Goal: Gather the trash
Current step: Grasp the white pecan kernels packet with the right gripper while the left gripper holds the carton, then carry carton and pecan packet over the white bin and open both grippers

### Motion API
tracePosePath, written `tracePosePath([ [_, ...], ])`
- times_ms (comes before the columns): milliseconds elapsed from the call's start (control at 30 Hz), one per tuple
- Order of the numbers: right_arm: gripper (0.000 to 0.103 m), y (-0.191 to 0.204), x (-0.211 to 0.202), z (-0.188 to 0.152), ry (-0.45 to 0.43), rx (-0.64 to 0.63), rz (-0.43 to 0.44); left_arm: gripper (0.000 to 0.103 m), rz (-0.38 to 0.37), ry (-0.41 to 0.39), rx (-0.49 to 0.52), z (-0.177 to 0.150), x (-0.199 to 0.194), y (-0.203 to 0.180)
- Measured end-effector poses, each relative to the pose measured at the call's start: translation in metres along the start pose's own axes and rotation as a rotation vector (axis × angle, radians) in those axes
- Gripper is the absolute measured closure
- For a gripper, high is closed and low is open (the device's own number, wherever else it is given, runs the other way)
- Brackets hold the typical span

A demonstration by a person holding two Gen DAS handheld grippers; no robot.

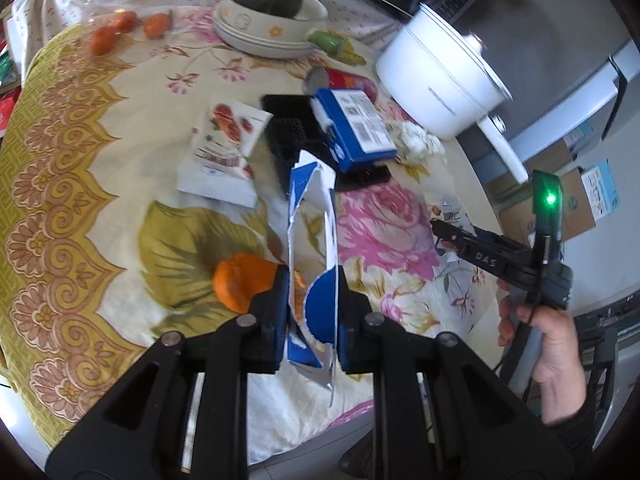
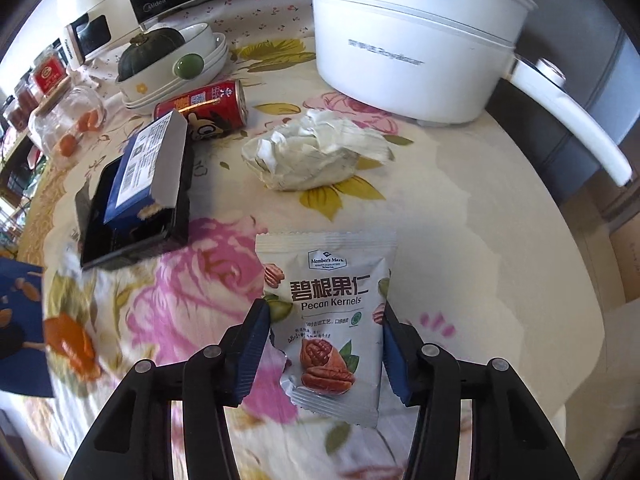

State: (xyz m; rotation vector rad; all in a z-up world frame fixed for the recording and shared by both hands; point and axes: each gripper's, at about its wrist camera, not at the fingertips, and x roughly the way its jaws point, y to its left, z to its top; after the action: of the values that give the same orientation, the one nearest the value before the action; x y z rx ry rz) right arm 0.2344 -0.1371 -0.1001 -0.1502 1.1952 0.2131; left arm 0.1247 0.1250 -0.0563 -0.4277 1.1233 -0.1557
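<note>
Left wrist view: the left gripper (image 1: 312,316) is clenched on a torn blue wrapper (image 1: 314,240), which stands up between its pads above the floral tablecloth (image 1: 80,200). Just beside the left pad lies a piece of orange peel (image 1: 236,282). Further off sit a black tray (image 1: 296,136) with a blue box (image 1: 356,124) lying partly over it, a white packet (image 1: 224,148) to the tray's left, a red can (image 1: 344,80), a crumpled tissue (image 1: 416,140) and a white pot (image 1: 440,80). At the right edge a hand (image 1: 548,344) holds the right gripper (image 1: 436,227), its tips down at something small on the cloth that is too blurred to name.

Right wrist view: the right gripper (image 2: 324,344) straddles a pecan packet (image 2: 328,320). Both pads sit at the packet's edges; they seem to touch it, though the near end is torn and I cannot be sure they press. The packet lies on the tablecloth (image 2: 480,240), near the table's edge. Beyond it are the tissue (image 2: 316,156), the pot (image 2: 400,40), the can (image 2: 208,104), and the box (image 2: 148,168) in the tray (image 2: 120,236). A bowl (image 2: 172,68) holds a green squash (image 2: 148,50).
</note>
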Motion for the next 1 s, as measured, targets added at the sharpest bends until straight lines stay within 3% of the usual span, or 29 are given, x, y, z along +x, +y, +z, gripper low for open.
tracePosePath([
  [333, 0.049, -0.040, -0.036, -0.041, 0.028, 0.010, 0.001, 0.082, -0.003, 0.048, 0.116, -0.019, 0.019, -0.049],
  [700, 0.049, -0.085, -0.074, -0.082, 0.020, 0.063, 0.005, 0.082, -0.093, 0.087, 0.218, -0.036, 0.042, -0.117],
  [1000, 0.049, -0.144, -0.090, -0.122, 0.043, 0.139, -0.035, 0.082, -0.153, 0.150, 0.332, -0.064, 0.075, -0.180],
])
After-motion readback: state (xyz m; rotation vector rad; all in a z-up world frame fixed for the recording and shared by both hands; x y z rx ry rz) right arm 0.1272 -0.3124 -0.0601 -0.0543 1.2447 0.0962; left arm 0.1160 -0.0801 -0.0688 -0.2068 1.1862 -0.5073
